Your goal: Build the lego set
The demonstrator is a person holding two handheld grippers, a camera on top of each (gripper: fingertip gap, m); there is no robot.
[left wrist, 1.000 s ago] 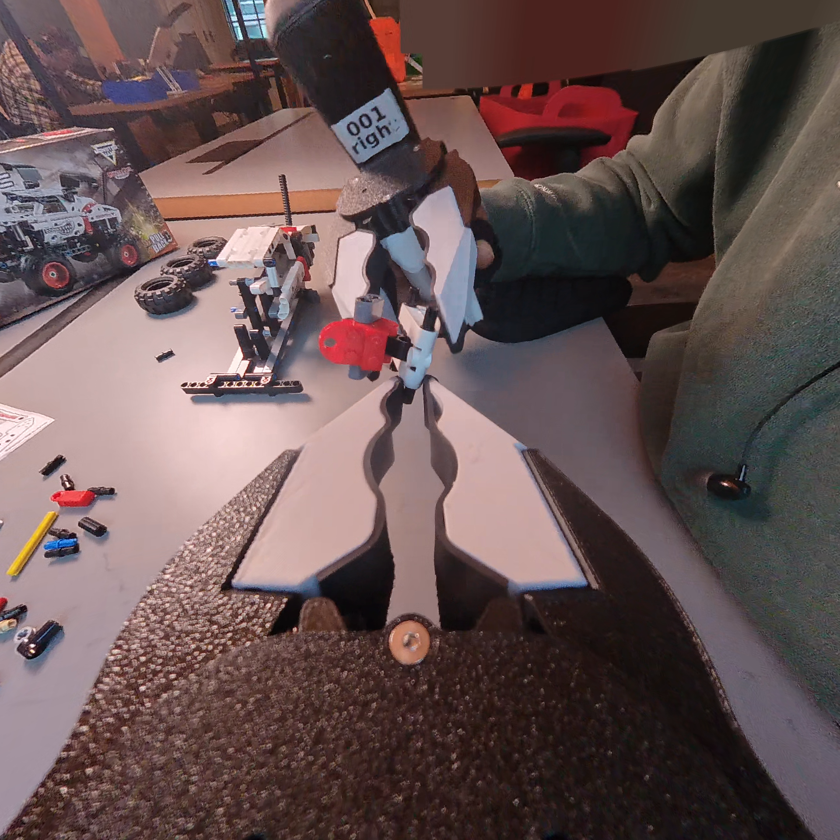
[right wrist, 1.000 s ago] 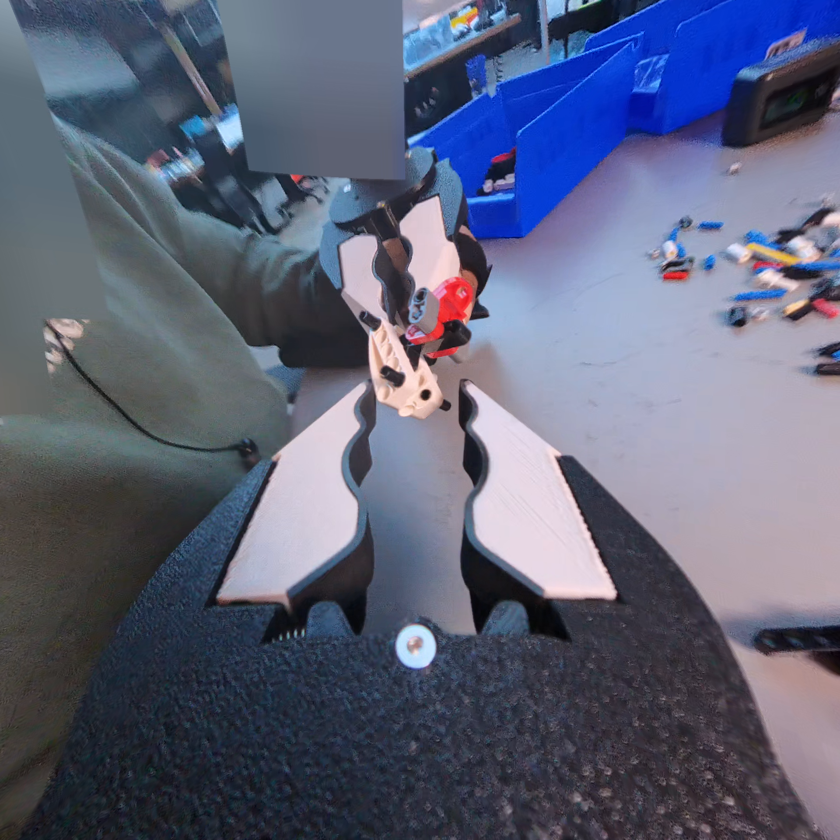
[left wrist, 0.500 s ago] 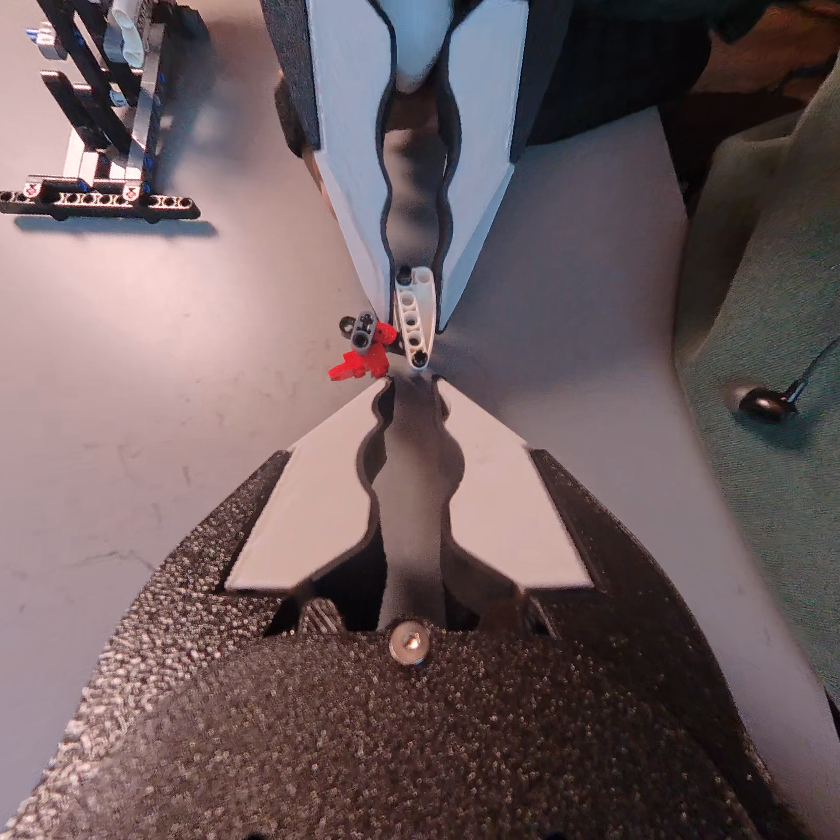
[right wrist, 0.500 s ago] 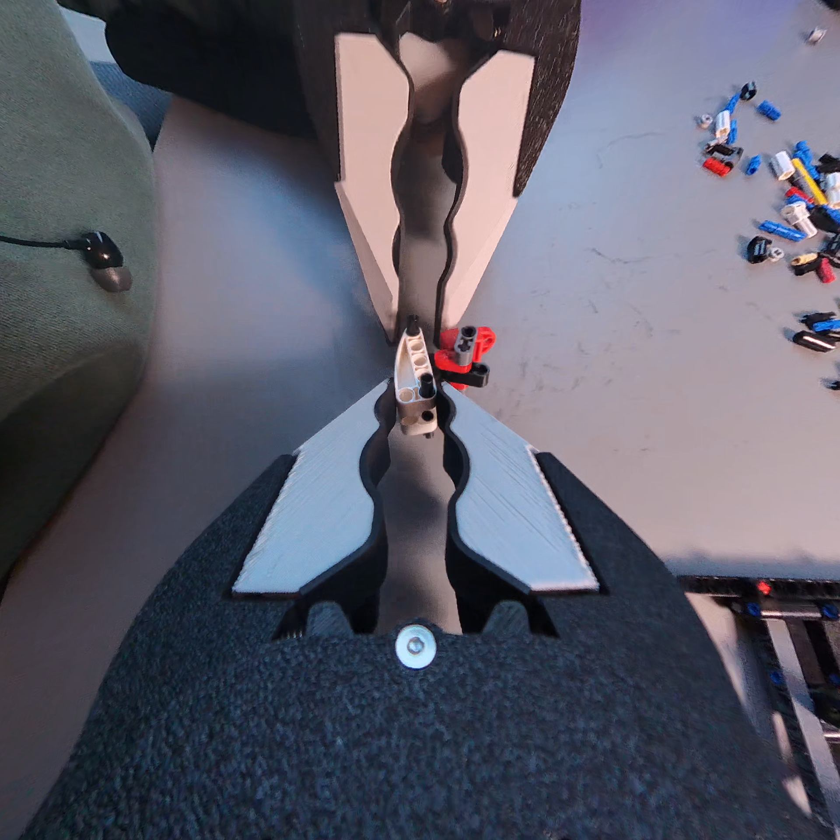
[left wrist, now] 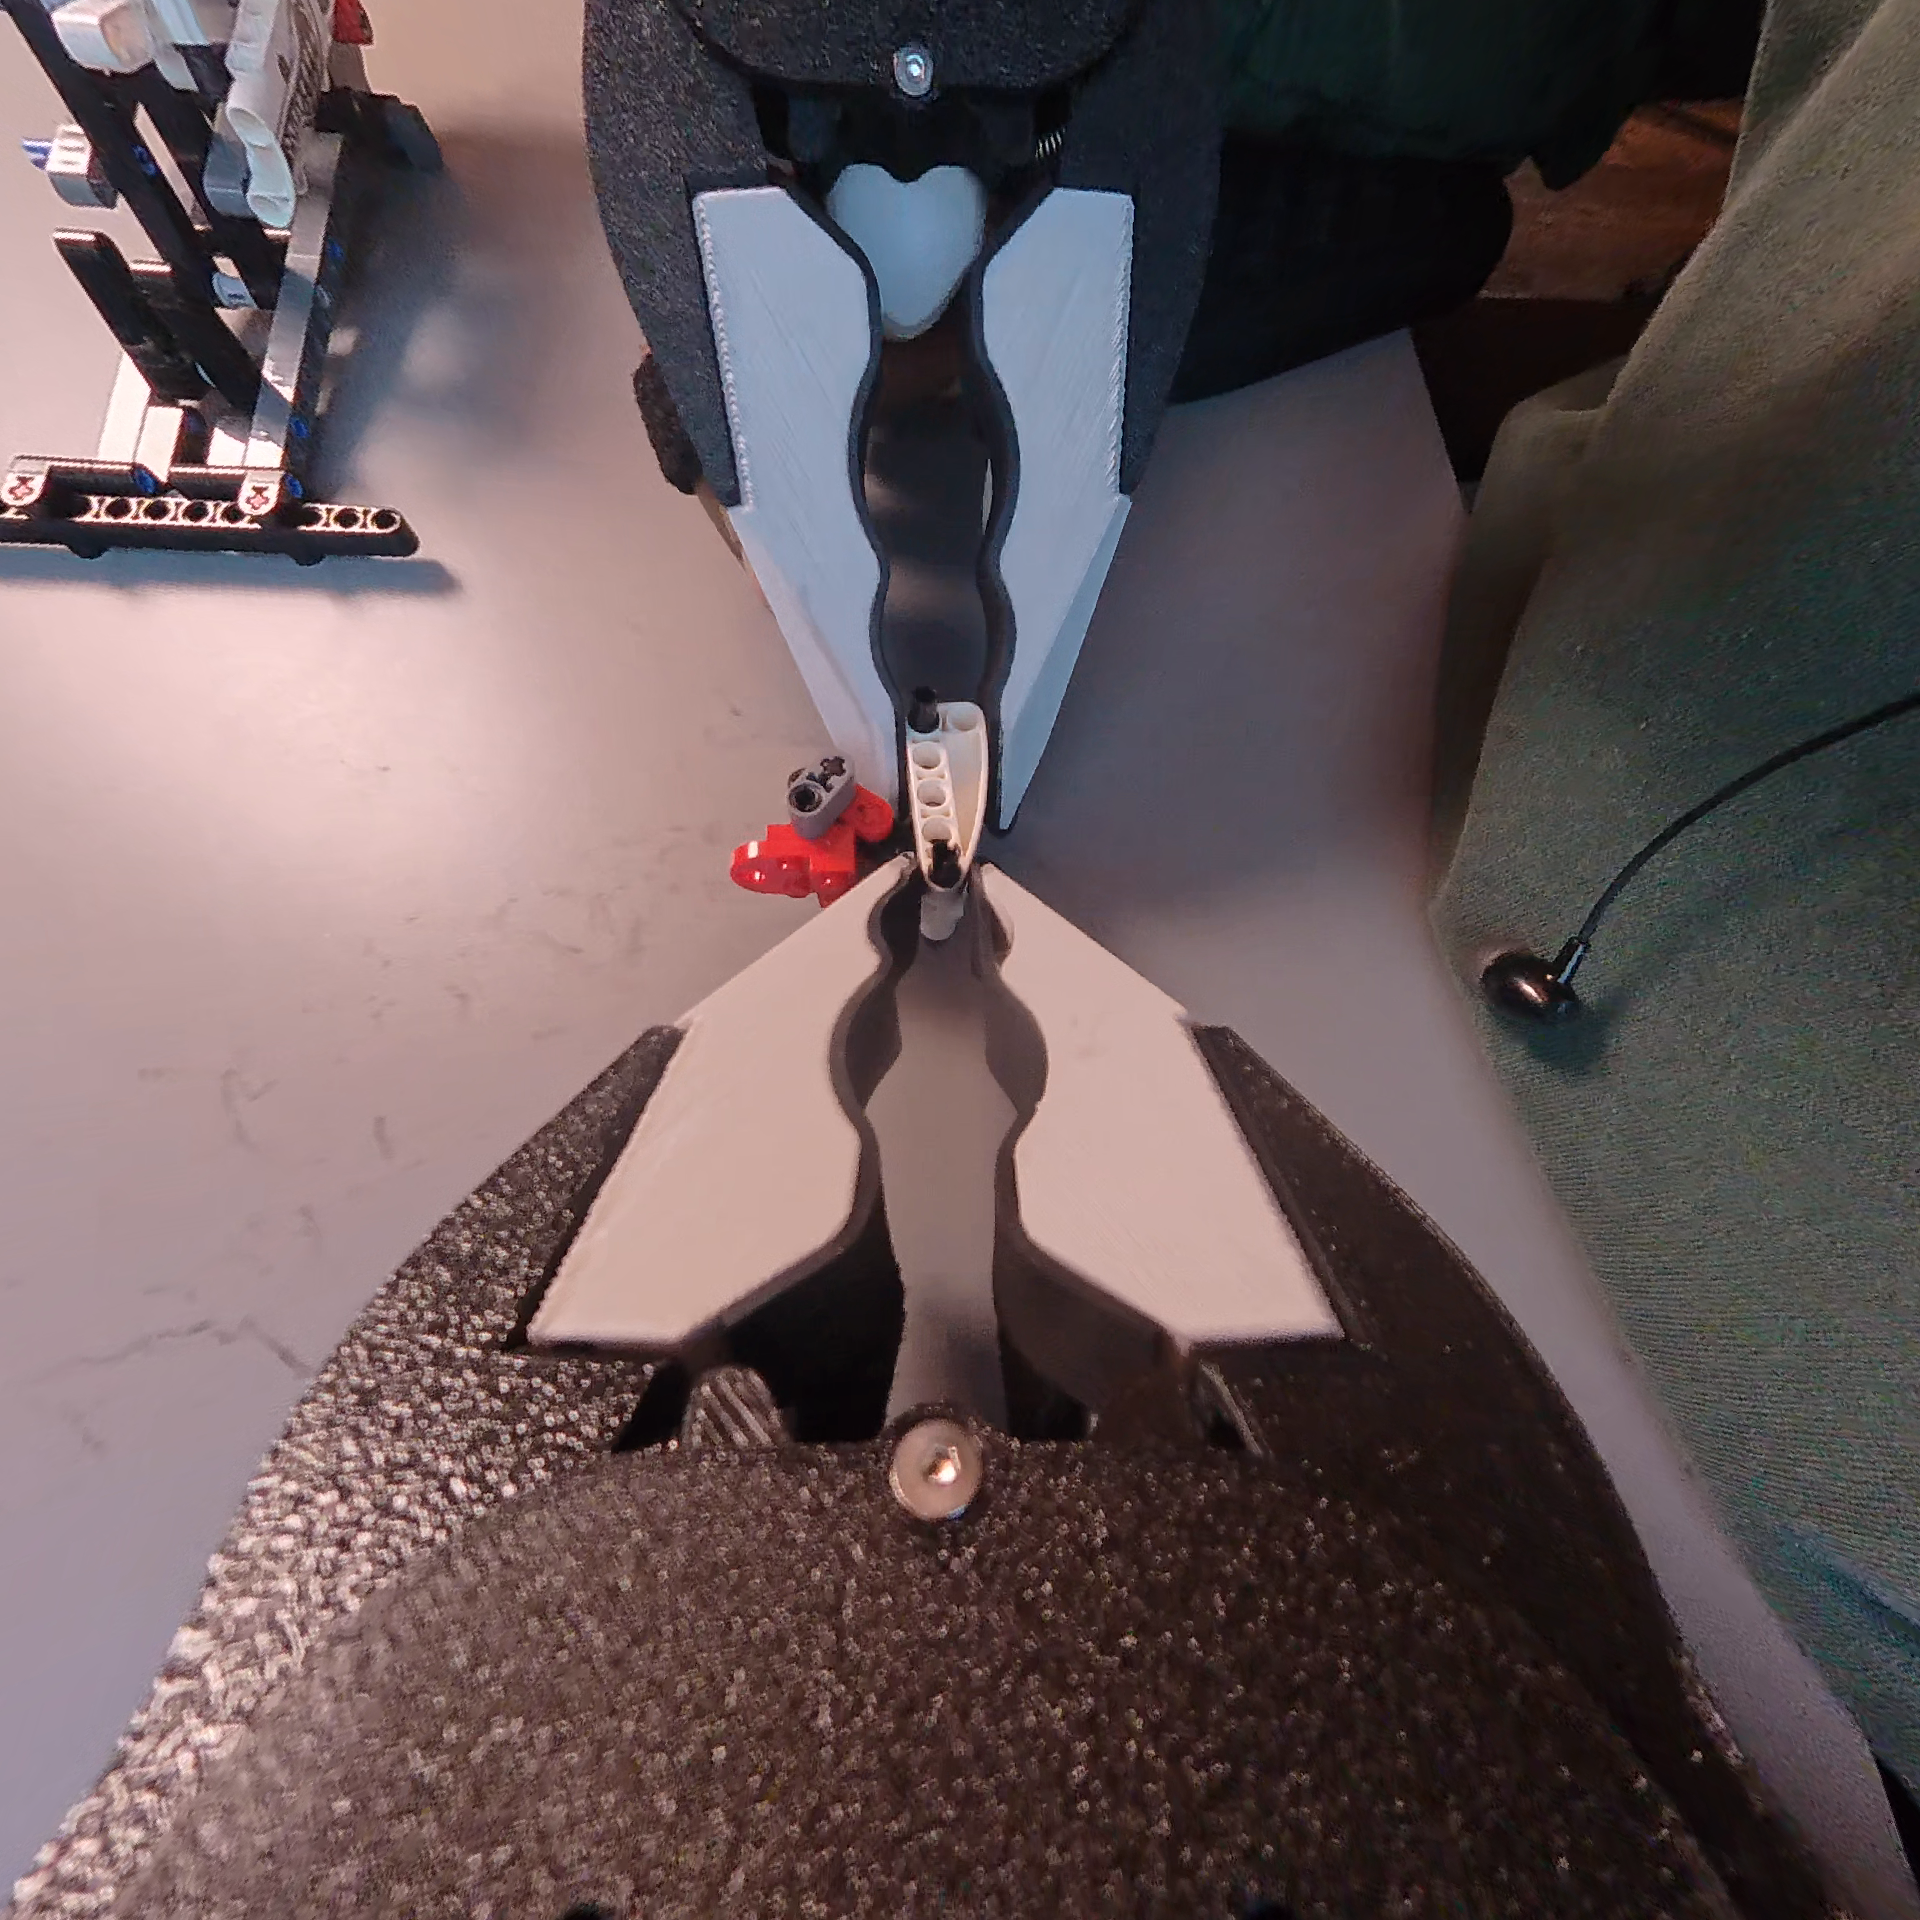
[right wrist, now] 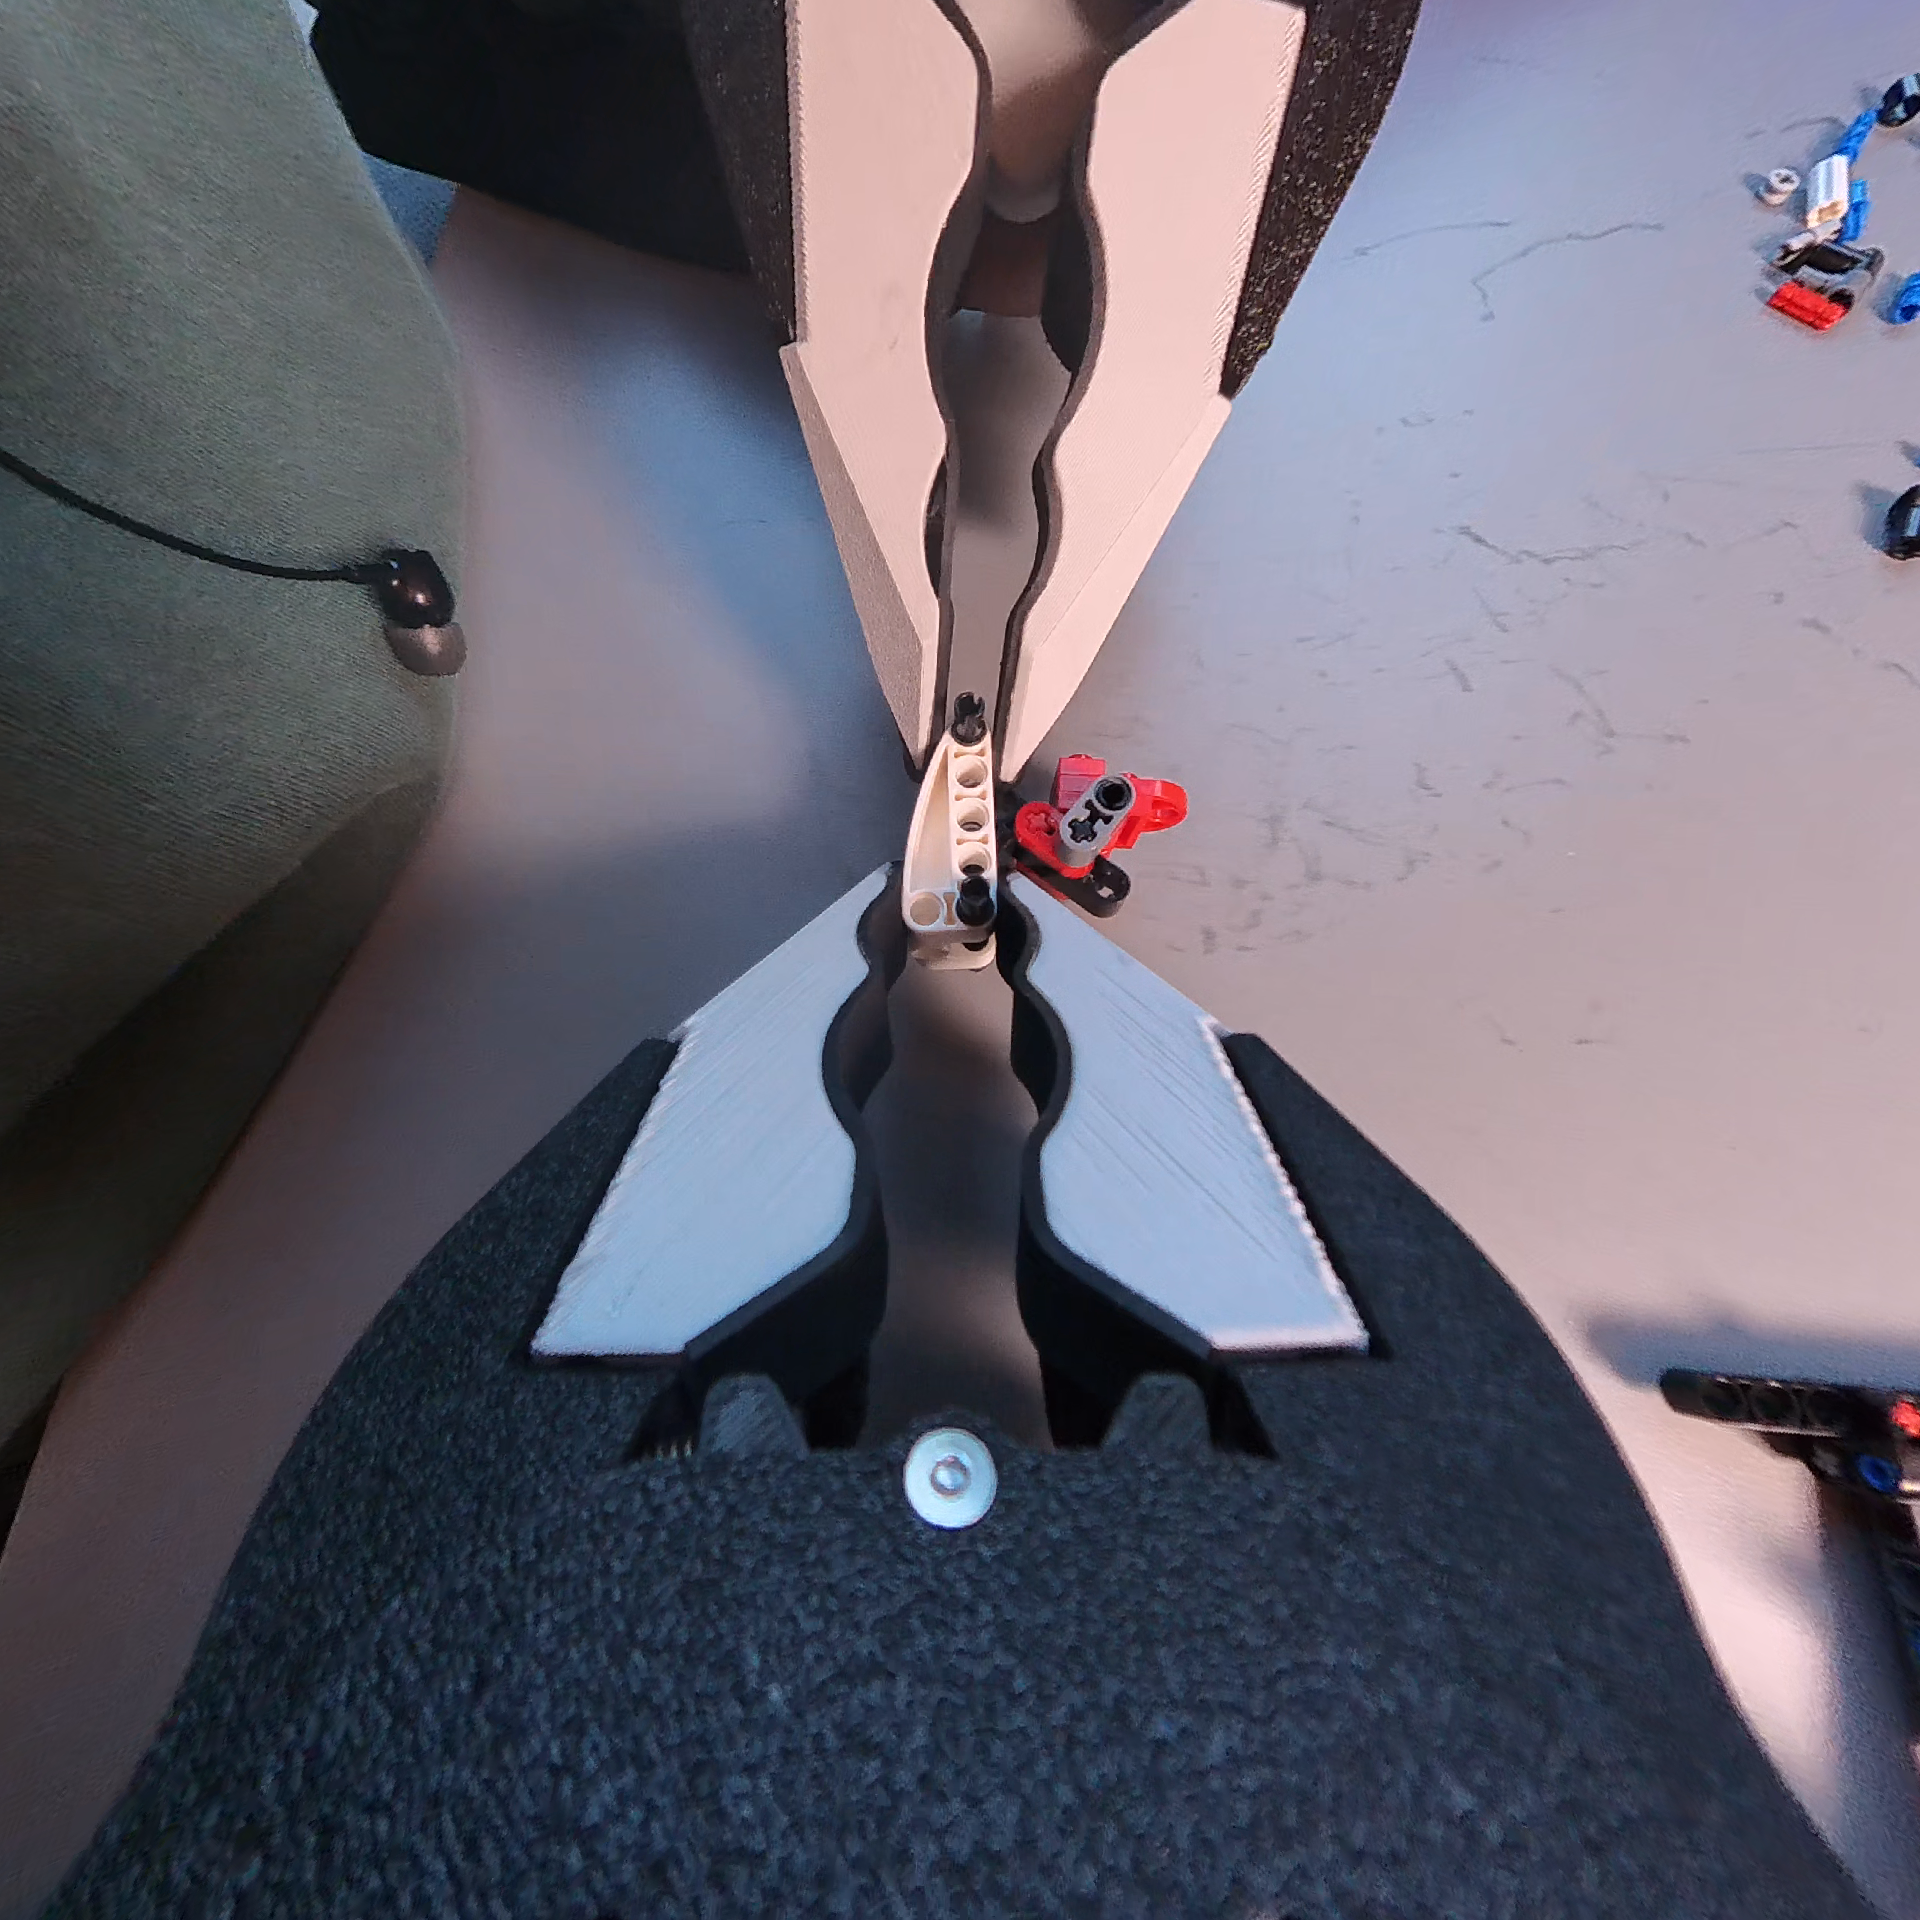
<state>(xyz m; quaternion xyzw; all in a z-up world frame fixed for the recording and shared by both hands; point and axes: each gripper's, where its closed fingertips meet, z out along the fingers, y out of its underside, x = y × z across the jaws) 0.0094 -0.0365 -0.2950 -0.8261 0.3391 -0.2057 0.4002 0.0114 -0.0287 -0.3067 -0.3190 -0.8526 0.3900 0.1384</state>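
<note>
Both grippers pinch same white beam (left wrist: 942,802) from opposite ends over table (left wrist: 312,831) — left gripper (left wrist: 940,883) and right gripper (right wrist: 951,904) nearly closed on it. Risk: red-grey cluster (right wrist: 1096,821) pops off sideways if either twists.

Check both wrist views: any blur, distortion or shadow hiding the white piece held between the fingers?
Left wrist view: white beam sharp at centre; the left gripper is soft along its outer edges, and wide-angle bending curves the table. Right wrist view: the beam is crisp, the right gripper shades the table beneath it, and the black frame at the edge is blurred.
</note>
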